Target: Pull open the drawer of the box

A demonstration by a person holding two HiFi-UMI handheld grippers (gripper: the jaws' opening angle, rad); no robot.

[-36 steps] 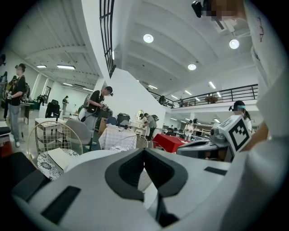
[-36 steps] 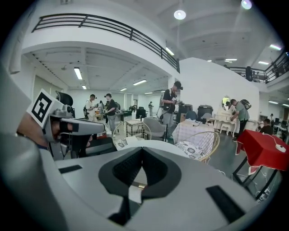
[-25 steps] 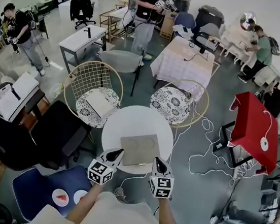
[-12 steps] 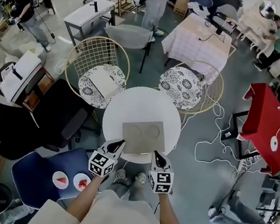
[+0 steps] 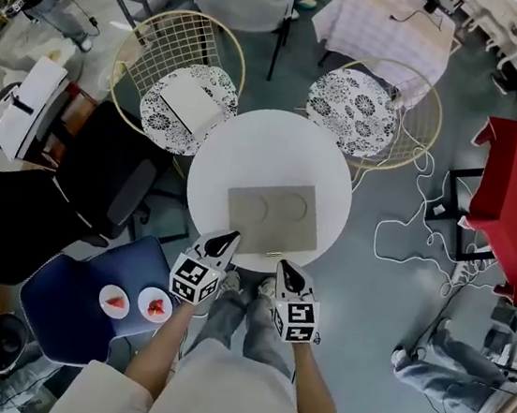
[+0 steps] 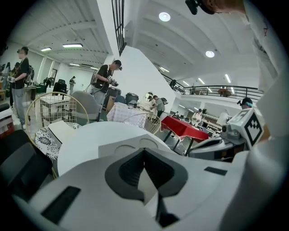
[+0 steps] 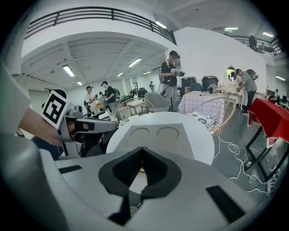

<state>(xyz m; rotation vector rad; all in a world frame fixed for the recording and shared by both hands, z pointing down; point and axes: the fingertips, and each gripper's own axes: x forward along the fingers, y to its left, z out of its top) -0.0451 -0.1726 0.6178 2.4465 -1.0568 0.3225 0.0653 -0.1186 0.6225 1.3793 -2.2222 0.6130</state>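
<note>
A flat grey-beige box (image 5: pixel 272 218) with two round recesses in its top lies on the round white table (image 5: pixel 247 152), close to the table's near edge. My left gripper (image 5: pixel 229 236) is shut and empty, its tip at the box's near left corner. Just off the near right side of the box, my right gripper (image 5: pixel 284 265) is also shut and empty. In the left gripper view the box (image 6: pixel 131 145) lies just past the closed jaws of the left gripper (image 6: pixel 144 151). The right gripper view has the box (image 7: pixel 156 135) ahead of the right gripper (image 7: pixel 142 150), with a small yellowish bit at its front edge.
Two wire chairs with patterned cushions (image 5: pixel 183 96) (image 5: pixel 362 101) stand behind the table. A black office chair (image 5: pixel 100 189) and a blue seat (image 5: pixel 77 295) with two small plates are at the left. A red table (image 5: pixel 514 206) and floor cables (image 5: pixel 405 239) are at the right.
The head view has tipped further down, so the table and box sit higher in the picture and the person's legs show. Both grippers stay shut at the box's near edge.
</note>
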